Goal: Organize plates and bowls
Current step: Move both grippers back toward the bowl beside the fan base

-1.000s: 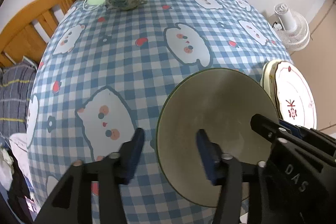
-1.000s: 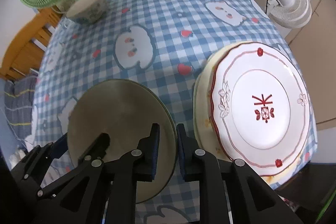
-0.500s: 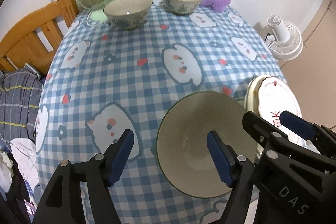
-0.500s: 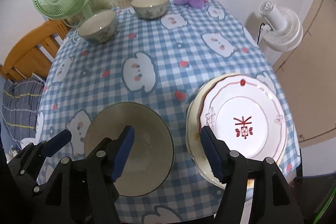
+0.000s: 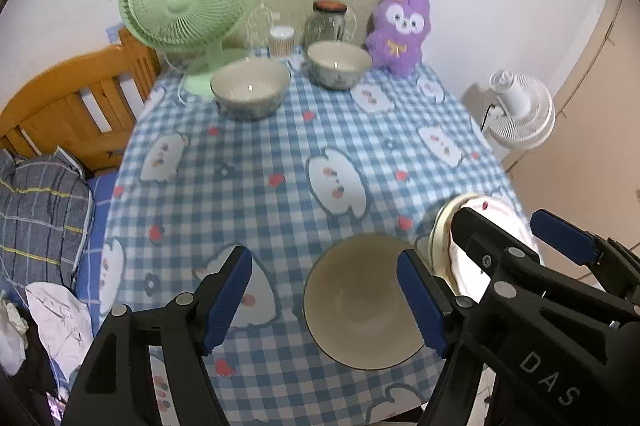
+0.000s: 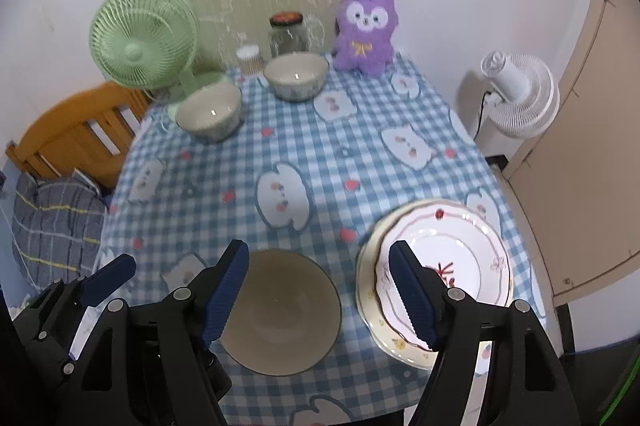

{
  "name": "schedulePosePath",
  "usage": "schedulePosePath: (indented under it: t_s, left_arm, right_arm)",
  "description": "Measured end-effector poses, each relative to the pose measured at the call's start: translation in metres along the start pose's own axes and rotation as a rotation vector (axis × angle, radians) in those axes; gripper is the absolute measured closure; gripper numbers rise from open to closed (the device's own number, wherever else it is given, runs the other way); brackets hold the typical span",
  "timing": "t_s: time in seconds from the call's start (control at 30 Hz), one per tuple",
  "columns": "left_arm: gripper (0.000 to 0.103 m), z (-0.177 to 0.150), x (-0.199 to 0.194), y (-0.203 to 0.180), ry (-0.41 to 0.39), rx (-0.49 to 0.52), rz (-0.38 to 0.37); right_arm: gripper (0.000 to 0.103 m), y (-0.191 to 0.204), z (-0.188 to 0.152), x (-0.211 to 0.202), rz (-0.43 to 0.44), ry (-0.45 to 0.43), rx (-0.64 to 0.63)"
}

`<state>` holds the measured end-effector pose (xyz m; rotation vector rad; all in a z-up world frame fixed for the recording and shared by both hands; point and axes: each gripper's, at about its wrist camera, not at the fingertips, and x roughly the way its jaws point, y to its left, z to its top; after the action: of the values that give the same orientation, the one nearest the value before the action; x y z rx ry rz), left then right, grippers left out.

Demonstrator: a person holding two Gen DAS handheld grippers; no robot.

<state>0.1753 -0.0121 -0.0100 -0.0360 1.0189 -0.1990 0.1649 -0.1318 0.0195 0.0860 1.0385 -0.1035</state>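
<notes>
Both grippers hovering, fingers spread and just opening, nothing between them.
Bowl point(image 5: 362, 300) looking glazed, rigid, breakable, slippery; pinching the rim is safest; plates point(image 6: 436, 276) alike.

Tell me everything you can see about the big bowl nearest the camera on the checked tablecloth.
The big bowl is wide and round, pale beige inside with a thin dark rim, and looks like glazed ceramic. It is empty and sits upright on the blue checked tablecloth near the front edge, just left of the stacked plates, apparently apart from them. Nothing grips it: both hand-held grippers are open above it.
</notes>
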Motion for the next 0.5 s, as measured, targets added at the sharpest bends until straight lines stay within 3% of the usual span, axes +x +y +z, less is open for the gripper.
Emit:
schedulePosePath:
  t_s: [0.13, 0.5]
  left_arm:
    - [0.021, 0.008, -0.019, 0.004, -0.045, 0.0, 0.014]
    - [0.017, 0.025, -0.044, 0.021, -0.095, -0.027, 0.039]
  right_arm:
    - [0.021, 0.007, 0.01, -0.017, -0.007, -0.043, -0.008]
    - [0.02, 0.031, 0.031, -0.04, -0.008, -0.082, -0.052]
